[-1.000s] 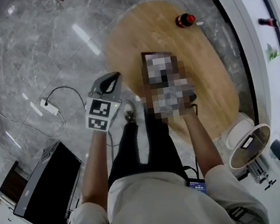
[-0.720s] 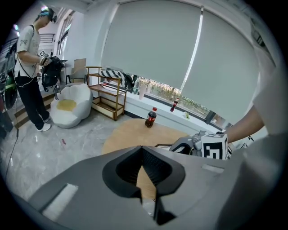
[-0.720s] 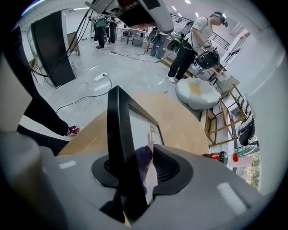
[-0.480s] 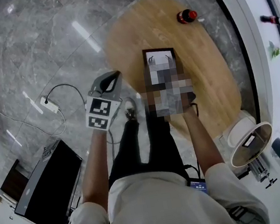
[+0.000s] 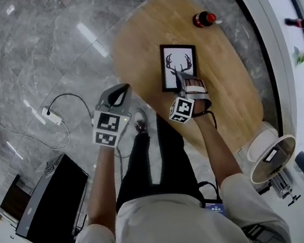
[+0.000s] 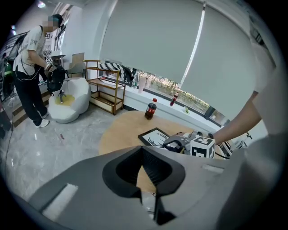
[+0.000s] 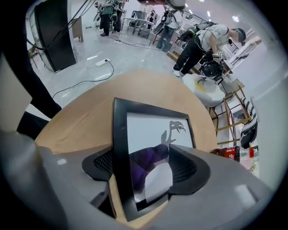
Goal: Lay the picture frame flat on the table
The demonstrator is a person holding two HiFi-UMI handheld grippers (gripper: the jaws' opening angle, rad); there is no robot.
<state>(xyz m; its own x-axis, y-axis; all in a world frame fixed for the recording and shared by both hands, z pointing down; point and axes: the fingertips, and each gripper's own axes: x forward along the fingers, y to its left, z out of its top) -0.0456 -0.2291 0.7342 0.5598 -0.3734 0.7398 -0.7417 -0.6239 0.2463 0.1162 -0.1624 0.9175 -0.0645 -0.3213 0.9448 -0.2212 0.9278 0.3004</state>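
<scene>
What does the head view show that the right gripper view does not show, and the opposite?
Only the head view: the left tool, held clear of the table, and the marker cube on the right tool. Only the right gripper view: other people standing beyond the table, and a white chair. Both: the picture frame lying flat on the table, between the right tool's opening jaws, and the cola bottle.

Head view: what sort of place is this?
Likely an office lounge or lab used for recording: polished marble floor, oval wooden table beside a long blind-covered window, and a power strip lying on the floor.
</scene>
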